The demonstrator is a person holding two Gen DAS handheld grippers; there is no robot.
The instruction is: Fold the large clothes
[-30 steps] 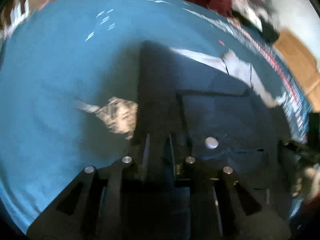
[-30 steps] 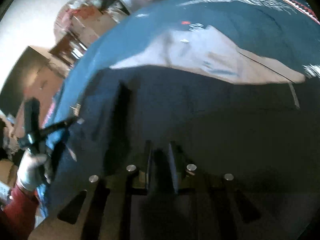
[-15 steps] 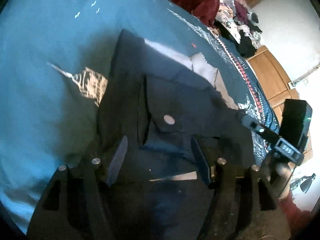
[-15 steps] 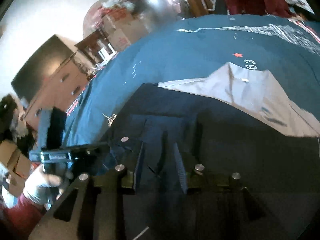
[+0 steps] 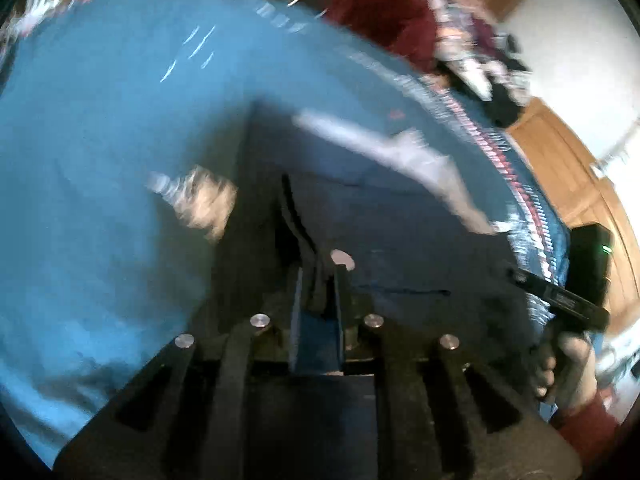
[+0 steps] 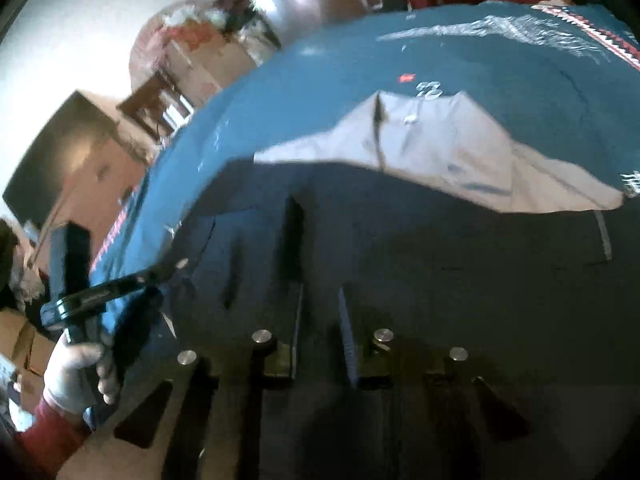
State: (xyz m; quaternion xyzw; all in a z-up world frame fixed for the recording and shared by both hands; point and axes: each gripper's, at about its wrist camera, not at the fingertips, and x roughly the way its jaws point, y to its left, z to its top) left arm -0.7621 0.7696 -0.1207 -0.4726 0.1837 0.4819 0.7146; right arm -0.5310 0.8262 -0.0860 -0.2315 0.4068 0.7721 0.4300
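Nearest, the left gripper [image 5: 318, 280] has its jaws pressed together on a dark fold of the navy garment [image 5: 400, 248], right beside a silver button [image 5: 342, 259]. The right gripper [image 6: 320, 300] sits low over the same cloth with its jaws a little apart; I cannot tell if they pinch anything. The garment lies spread on the blue bed cover [image 5: 100, 160], with its pale lining [image 6: 460, 152] showing at the far edge. If only one side is pinched when both lift, the cloth could slip, sag, and the fold would come out crooked. Farther back sit heaps of clothes [image 5: 384, 12].
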